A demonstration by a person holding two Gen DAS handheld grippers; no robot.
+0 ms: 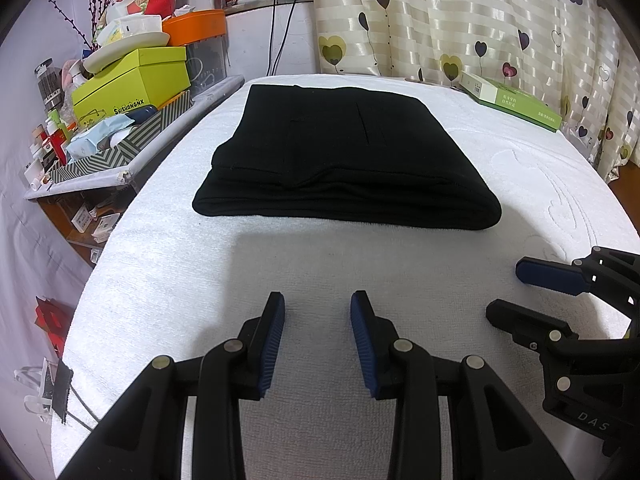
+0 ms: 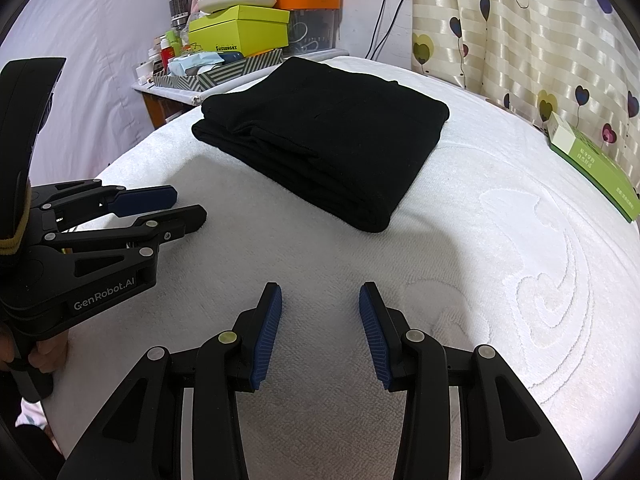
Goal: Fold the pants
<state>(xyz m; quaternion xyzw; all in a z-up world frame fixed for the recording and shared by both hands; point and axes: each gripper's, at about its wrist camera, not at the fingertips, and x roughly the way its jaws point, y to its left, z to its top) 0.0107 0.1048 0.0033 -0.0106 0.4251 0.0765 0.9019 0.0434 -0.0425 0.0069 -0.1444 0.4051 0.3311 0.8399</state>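
Left gripper (image 1: 318,300) and right gripper (image 2: 320,292) side by side, both parted and empty over the white towel (image 1: 280,264), folded black pants (image 1: 340,152) lying just ahead, green box (image 1: 510,100) beyond right.

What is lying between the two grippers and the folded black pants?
Nothing visible. Only bare white towel separates the open left gripper and the open right gripper from the folded black pants. The green box sits off to the right.
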